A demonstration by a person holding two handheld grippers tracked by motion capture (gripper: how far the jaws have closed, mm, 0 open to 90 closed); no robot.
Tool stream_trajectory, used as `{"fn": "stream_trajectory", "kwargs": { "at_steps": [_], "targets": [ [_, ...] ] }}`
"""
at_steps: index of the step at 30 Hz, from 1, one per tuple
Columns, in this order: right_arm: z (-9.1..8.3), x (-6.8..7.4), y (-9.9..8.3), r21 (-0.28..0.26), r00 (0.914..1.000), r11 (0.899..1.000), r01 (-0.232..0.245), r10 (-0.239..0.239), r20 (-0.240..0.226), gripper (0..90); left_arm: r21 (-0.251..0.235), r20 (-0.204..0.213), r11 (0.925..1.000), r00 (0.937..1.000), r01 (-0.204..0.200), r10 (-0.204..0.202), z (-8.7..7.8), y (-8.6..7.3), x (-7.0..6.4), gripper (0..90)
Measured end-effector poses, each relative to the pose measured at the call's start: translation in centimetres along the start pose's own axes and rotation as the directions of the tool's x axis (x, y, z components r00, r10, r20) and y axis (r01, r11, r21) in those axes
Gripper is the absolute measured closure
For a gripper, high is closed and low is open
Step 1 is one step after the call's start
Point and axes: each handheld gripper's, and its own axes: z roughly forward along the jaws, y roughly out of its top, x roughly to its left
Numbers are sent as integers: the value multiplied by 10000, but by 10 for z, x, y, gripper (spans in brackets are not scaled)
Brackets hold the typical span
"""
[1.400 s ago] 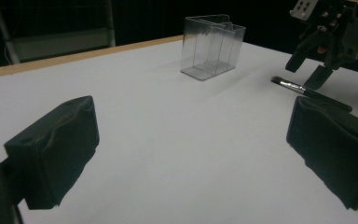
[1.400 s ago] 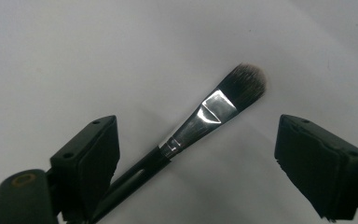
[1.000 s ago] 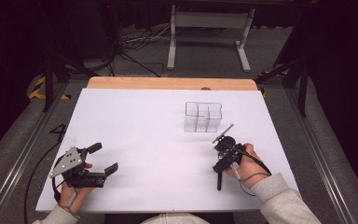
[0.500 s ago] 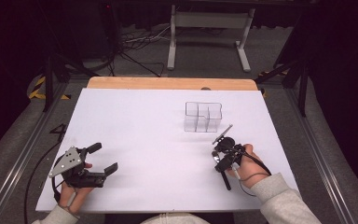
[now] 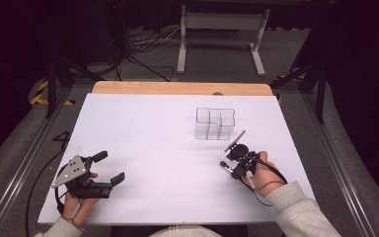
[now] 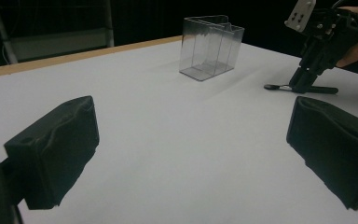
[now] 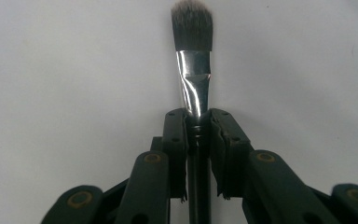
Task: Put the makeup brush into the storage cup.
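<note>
The right gripper (image 5: 228,166) is squeezed tight on a small makeup brush (image 7: 193,70). Its two jaws pinch the brush just below the shiny metal part, and the soft dark bristles stick out past the jaws. In the left gripper view, the brush lies low and flat on the white tabletop (image 5: 143,133), right under that gripper, so I think it is not lifted yet.

A clear plastic box (image 5: 214,123) with little compartments stands just ahead of the right gripper, a bit farther out on the tabletop. It looks empty.

The left gripper (image 5: 107,167) rests far off to the side of the right one. Its jaws are spread wide apart and nothing is between them.

Nobody told me the job, but my guess is the brush goes into the clear box. If so, the grabbing part is done. Lifting the brush, carrying it forward and dropping it in a compartment are all left to do.
</note>
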Motion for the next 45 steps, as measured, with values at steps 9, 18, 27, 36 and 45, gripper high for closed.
{"fn": "stream_trajectory", "kwargs": {
  "at_steps": [9, 18, 27, 36, 45],
  "targets": [
    [-2, 0, 0, 8, 9998, 9998, 205, -205, 68, 779, 32, 3, 10000, 10000, 5, -5, 0, 0, 0, 29],
    [-19, -1, 0, -544, 9998, 9984, 182, -186, -63, 789, 69, -21, 10000, 10000, -34, 34, 0, 0, 0, 30],
    [-34, -1, 0, -1228, 9994, 9919, 317, -330, -88, 793, 64, -23, 10000, 10000, -20, 21, 0, 0, 0, 30],
    [-53, 1, 0, -2381, 9988, 9701, 466, -494, -57, 794, 66, -28, 10000, 10000, -8, 9, 0, 0, 0, 30],
    [-71, -2, -5, -3817, 9980, 9221, 633, -612, 179, 794, 94, -19, 10000, 10000, -7, 8, 0, 0, 0, 30]
  ]
}}
